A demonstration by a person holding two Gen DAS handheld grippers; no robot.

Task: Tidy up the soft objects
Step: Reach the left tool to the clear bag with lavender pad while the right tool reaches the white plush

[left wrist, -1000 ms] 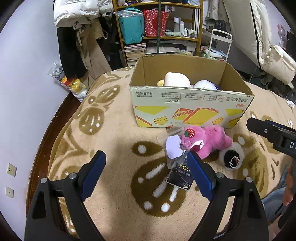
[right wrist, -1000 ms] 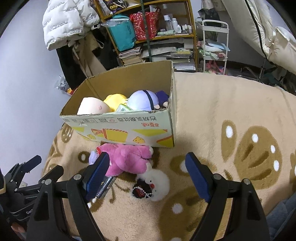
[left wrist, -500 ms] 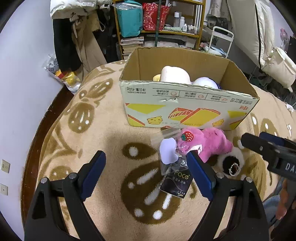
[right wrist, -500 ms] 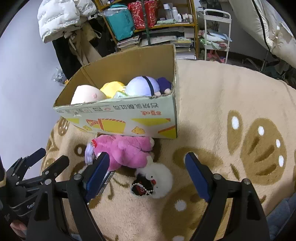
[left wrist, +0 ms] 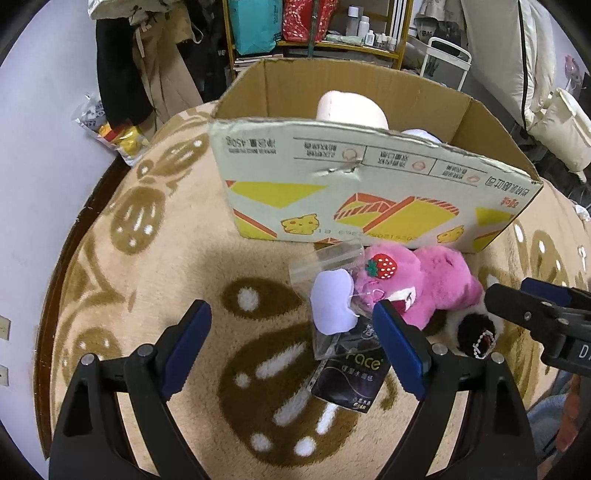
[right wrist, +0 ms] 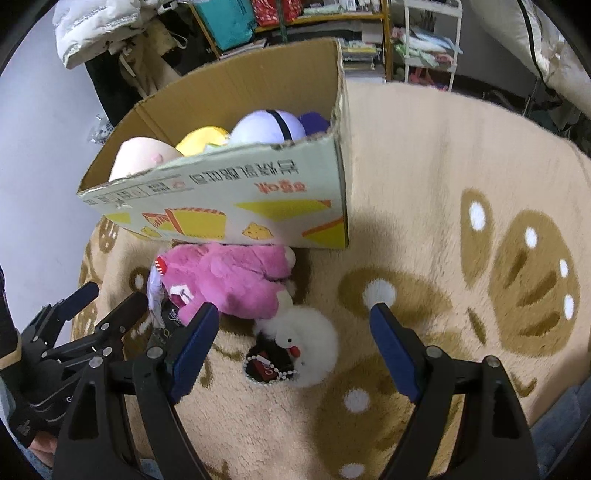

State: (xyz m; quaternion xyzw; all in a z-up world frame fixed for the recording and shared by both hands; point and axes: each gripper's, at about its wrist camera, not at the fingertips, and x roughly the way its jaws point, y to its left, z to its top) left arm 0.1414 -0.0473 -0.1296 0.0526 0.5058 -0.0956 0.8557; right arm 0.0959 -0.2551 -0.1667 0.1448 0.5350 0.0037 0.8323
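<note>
A pink plush bear (left wrist: 432, 284) (right wrist: 229, 280) with a strawberry on its head lies on the rug against the front of a cardboard box (left wrist: 369, 192) (right wrist: 236, 199). A white fluffy plush (right wrist: 306, 343) (left wrist: 476, 332) with a dark beaded part rests just in front of it. A clear bag with a pale purple plush piece (left wrist: 332, 306) and a dark tissue pack (left wrist: 351, 373) lie to the bear's left. My left gripper (left wrist: 291, 350) hovers open over the rug, its right finger beside the bag. My right gripper (right wrist: 291, 347) stands open above the white plush, nothing between its pads.
Inside the box sit a peach plush (right wrist: 140, 155), a yellow one (right wrist: 203, 136) and a lavender ball (right wrist: 266, 125). Shelves (left wrist: 314, 33), hanging clothes (left wrist: 122, 62) and a white cart (right wrist: 432, 40) stand behind. The rug's (left wrist: 147, 295) dark wooden edge curves along the left.
Both grippers have sunk and come closer to the toys in front of the box. The box and plush toys fill more of each view. Neither gripper's opening has altered.
</note>
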